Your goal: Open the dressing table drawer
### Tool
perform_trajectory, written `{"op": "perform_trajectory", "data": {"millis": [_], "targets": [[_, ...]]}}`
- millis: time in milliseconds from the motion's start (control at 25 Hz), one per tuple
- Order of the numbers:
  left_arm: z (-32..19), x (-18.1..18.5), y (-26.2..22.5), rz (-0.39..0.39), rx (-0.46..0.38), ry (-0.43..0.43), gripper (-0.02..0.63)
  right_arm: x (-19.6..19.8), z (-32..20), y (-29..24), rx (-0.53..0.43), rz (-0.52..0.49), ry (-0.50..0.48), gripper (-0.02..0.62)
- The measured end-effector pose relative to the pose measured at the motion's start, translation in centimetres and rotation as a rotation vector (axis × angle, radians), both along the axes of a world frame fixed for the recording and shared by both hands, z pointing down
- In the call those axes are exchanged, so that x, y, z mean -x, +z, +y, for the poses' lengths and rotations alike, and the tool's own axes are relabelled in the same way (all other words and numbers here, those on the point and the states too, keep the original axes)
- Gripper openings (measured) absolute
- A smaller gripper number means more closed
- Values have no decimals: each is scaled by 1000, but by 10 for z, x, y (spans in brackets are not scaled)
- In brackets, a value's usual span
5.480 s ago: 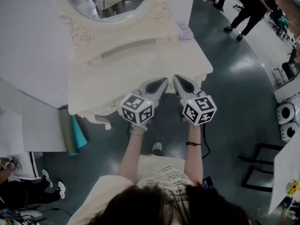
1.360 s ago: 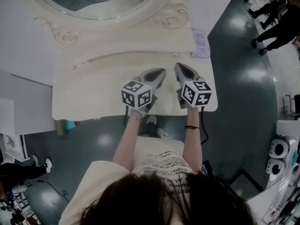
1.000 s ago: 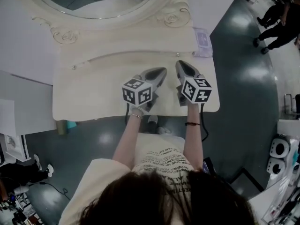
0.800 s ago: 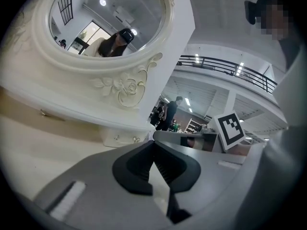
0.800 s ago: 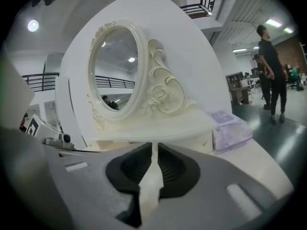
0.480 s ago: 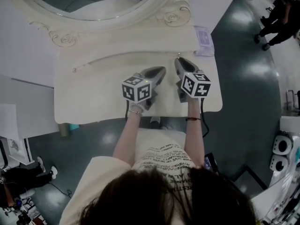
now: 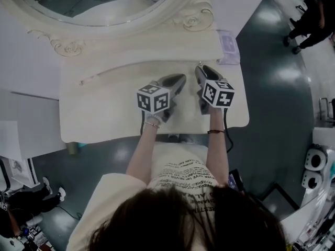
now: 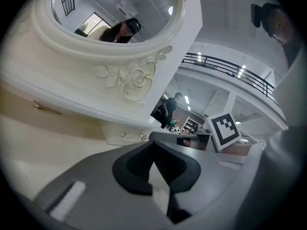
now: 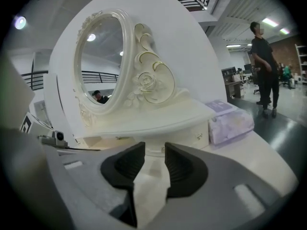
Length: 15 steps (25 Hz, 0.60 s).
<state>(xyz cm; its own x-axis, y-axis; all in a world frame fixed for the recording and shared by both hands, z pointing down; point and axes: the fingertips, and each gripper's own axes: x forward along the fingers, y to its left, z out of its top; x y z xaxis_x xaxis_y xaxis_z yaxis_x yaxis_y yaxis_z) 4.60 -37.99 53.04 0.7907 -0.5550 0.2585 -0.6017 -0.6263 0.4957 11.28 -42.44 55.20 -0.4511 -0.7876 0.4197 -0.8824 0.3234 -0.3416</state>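
Note:
The cream dressing table (image 7: 104, 114) carries an oval mirror (image 7: 99, 4) on a shelf. Under that shelf runs a row of small drawers (image 9: 192, 135), each with a little knob (image 9: 198, 136). My right gripper (image 7: 200, 69) hovers over the tabletop, pointing at the right-hand knob (image 7: 198, 63), just short of it. In the right gripper view the right gripper (image 9: 154, 150) is open; its jaws have just been opening and nothing sits between the pads. My left gripper (image 7: 181, 79) hangs beside it, further from the drawers. In the left gripper view the left gripper (image 8: 153, 145) looks shut and empty.
A purple tissue pack (image 7: 227, 42) lies at the table's right end, next to the drawers (image 9: 230, 121). Another knob (image 7: 81, 82) marks the left end of the drawer row. People (image 7: 309, 20) stand on the dark floor to the right.
Both grippers came from the table's front edge in over the top toward the drawers. Within the last second the right tip crept slightly nearer the knob.

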Motion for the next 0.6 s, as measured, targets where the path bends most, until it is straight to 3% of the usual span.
{"op": "perform_trajectory", "data": {"millis": [600], "targets": [[-15, -3, 7, -13, 21, 38, 0, -5, -17, 25, 70, 25, 56, 135]]}}
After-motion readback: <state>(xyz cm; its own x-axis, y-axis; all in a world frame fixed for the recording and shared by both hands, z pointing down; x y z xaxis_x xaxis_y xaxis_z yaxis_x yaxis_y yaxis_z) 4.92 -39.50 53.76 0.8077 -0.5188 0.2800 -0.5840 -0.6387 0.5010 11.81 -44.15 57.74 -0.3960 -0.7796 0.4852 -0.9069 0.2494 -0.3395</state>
